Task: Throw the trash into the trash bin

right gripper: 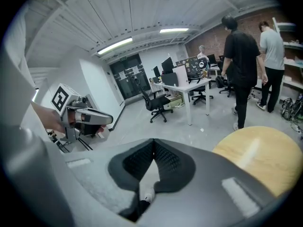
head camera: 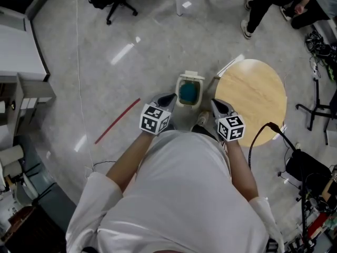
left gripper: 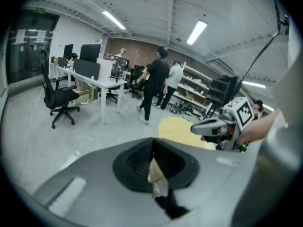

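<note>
Down on the floor (head camera: 121, 73), just ahead of me, sits the trash bin (head camera: 189, 76) with its mouth facing up; it lies between my left fingers (head camera: 169, 99) and my right fingers (head camera: 216, 104) — about as near to one as the other; both pairs are squeezed tight together, and I see nothing in them; a blue-green thing (head camera: 188, 92) lies inside the bin — no other trash shows.

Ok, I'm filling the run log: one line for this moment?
left gripper shut; right gripper shut; trash bin on floor between them; table right of bin
</note>
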Motion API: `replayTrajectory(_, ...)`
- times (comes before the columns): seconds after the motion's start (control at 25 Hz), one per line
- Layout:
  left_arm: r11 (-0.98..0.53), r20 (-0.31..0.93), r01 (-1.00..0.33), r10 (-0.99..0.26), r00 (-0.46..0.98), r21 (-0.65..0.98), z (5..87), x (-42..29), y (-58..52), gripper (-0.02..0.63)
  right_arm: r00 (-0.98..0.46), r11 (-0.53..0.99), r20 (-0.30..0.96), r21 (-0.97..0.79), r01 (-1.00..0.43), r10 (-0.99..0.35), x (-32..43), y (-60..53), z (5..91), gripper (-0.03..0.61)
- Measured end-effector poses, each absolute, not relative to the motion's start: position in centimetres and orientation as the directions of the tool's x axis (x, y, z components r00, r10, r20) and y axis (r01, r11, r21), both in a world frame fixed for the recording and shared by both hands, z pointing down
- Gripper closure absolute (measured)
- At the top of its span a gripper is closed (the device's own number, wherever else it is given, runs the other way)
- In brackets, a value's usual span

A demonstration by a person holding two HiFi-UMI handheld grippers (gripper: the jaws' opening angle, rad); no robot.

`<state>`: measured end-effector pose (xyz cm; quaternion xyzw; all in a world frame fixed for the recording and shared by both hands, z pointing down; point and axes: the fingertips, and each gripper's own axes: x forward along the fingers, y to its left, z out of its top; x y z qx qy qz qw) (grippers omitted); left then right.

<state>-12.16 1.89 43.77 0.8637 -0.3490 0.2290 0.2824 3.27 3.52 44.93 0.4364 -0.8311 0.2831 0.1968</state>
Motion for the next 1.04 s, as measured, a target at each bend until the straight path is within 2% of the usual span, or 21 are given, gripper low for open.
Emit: replayTrajectory(1.04, -0.589, 0.575, -0.735, -0.491, 0.655, 0.335, 43.2, -11.2, 2.2, 0.610, -0.544, 0.453, 0.539, -0.305, -0.838, -0.643, 3.6, 3.7, 43.6, 0.578)
